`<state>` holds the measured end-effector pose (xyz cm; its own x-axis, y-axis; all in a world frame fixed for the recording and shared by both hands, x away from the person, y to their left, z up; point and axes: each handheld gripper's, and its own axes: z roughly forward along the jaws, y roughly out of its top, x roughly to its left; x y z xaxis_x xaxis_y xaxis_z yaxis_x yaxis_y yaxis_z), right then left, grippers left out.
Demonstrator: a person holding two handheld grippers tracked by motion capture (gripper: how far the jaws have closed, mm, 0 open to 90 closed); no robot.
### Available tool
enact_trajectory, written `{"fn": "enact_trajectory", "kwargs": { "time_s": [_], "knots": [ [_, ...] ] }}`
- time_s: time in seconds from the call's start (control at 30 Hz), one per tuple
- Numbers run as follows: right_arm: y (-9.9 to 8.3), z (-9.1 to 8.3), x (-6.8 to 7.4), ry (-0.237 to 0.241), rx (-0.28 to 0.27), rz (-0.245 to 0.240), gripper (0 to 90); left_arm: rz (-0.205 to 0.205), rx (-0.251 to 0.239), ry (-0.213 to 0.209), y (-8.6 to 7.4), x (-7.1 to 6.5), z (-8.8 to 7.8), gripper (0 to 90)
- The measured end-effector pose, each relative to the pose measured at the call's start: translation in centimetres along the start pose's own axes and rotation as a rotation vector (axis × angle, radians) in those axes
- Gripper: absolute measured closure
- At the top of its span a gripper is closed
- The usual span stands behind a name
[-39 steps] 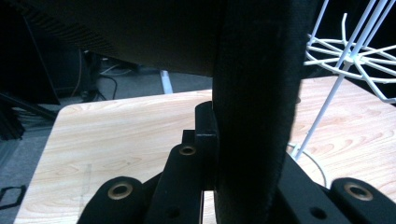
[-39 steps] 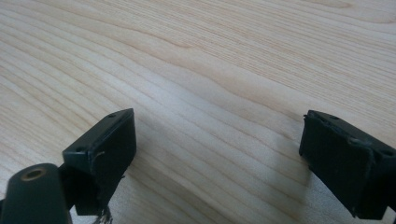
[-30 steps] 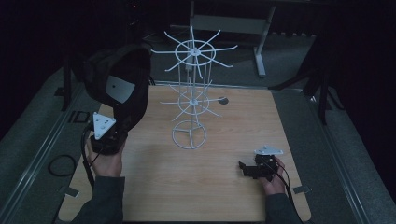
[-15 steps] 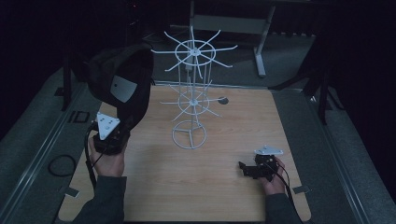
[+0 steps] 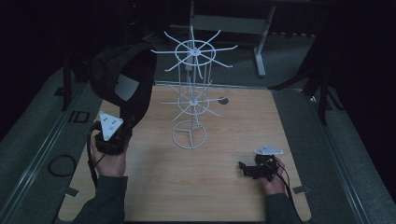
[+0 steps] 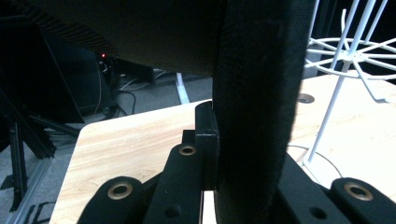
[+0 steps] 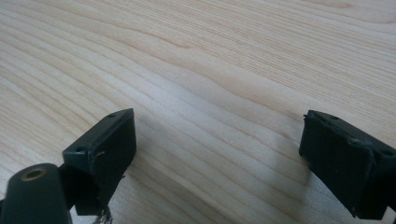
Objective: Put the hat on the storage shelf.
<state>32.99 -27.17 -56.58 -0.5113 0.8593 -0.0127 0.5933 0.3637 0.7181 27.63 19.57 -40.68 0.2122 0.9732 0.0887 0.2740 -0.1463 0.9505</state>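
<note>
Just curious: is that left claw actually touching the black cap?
Touching. The left gripper view shows the fingers clamped on the black cap.

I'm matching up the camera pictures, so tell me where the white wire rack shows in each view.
High view: white wire rack stands mid-table, right of the black cap held up by the left gripper.
Left gripper view: at the right edge, behind the cap's brim.
Right gripper view: not in it.
Shared landmark: the wooden table.
</note>
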Motion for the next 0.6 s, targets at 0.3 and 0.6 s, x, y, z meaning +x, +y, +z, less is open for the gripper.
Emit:
{"fn": "enact_trajectory", "kwargs": {
  "time_s": [0.3, 0.6],
  "knots": [
    [0.0, 0.0, 0.01, 0.0, 0.0, 0.001, 10.8, 0.018, -0.007, 0.001, 0.06, -0.54, -0.02, 86.8],
    [0.0, 0.0, 0.01, 0.0, 0.0, 0.001, 10.9, 0.032, -0.009, 0.003, 0.01, -0.83, -0.03, 86.7]
  ]
}}
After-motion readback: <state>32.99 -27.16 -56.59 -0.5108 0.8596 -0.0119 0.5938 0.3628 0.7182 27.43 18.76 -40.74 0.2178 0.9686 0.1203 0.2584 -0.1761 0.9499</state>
